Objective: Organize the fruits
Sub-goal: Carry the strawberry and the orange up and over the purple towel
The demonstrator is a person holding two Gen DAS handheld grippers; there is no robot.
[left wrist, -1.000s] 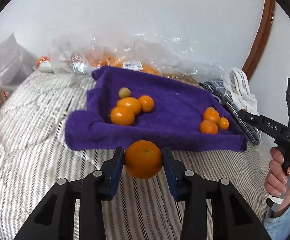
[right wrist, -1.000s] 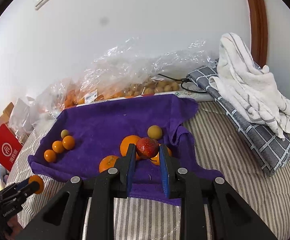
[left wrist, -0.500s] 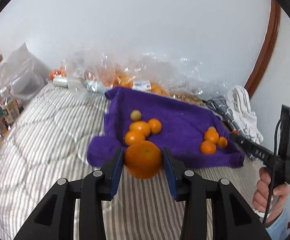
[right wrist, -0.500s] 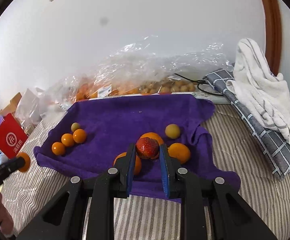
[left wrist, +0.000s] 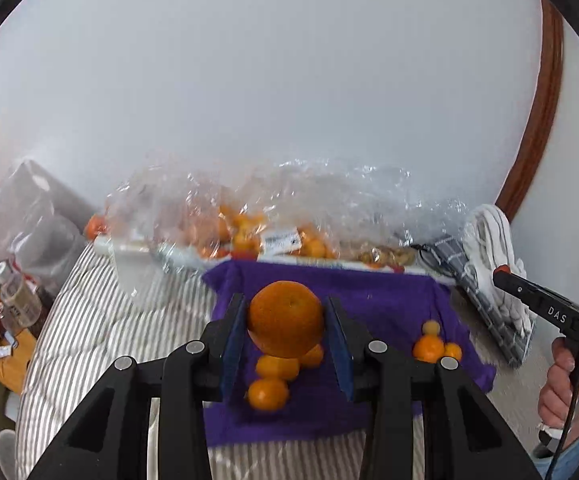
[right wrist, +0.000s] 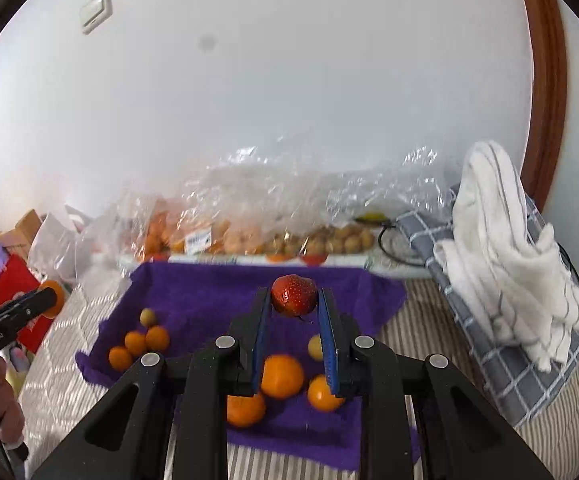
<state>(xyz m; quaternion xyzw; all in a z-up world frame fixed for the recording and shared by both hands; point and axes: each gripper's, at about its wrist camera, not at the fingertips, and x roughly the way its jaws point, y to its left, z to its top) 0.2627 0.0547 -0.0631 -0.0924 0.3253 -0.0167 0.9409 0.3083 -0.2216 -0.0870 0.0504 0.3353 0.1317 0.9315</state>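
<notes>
My left gripper (left wrist: 286, 320) is shut on a large orange (left wrist: 286, 319), held in the air over the purple towel (left wrist: 389, 300). My right gripper (right wrist: 293, 302) is shut on a red strawberry (right wrist: 293, 295), also lifted above the towel (right wrist: 209, 292). Below it lie three oranges (right wrist: 281, 376) and a pale small fruit (right wrist: 314, 347). A cluster of small oranges (right wrist: 135, 342) sits at the towel's left side in the right wrist view. The left wrist view shows the right gripper's body (left wrist: 545, 308) in a hand at the far right, with the strawberry's tip at its end.
Clear plastic bags of fruit (right wrist: 249, 216) line the wall behind the towel. A white striped towel (right wrist: 505, 248) on a checked grey cloth (right wrist: 501, 352) lies to the right. A red box (right wrist: 13, 288), bottles (left wrist: 13, 296) and bags stand off the striped bed's left edge.
Both grippers have risen and pulled back with their fruit, so the towel and bed look lower and farther away. Grips are unchanged.
</notes>
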